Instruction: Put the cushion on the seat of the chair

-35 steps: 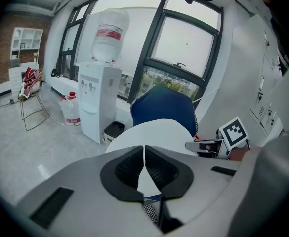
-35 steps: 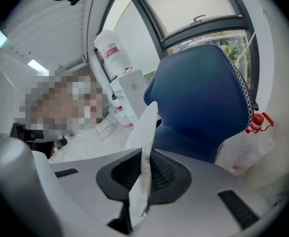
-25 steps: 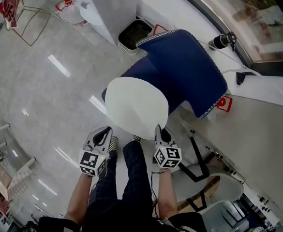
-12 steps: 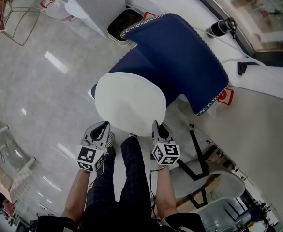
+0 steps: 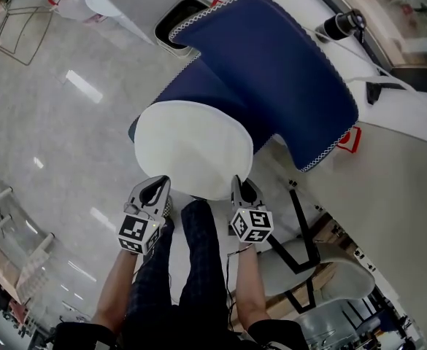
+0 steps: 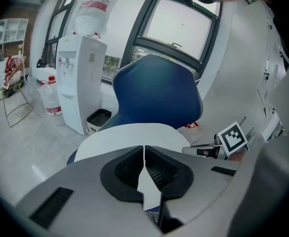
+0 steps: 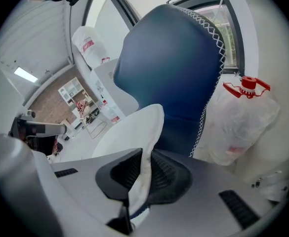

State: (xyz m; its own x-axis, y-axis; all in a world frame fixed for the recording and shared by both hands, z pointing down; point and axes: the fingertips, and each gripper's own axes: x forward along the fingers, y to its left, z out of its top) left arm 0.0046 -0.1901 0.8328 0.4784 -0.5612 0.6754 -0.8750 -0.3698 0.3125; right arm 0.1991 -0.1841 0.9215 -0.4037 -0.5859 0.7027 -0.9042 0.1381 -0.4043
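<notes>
Pinched the white cushion (image 5: 191, 148) by its near rim: left gripper (image 6: 144, 153) fingers shut narrow on the cloth, right gripper (image 7: 145, 154) fingers likewise clamped on a fold of it further right. Held the cushion flat over the front edge of the blue chair (image 5: 279, 64) seat, covering most of it; could not tell whether touching. Beyond the backrest, saw a dark bin (image 5: 178, 22) and a white water dispenser (image 6: 77, 83) on the grey floor (image 5: 52, 144).

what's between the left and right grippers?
Head view: the near edge of the white cushion spans from left gripper to right gripper, both shut on it; below that in frame, the person's leg.
</notes>
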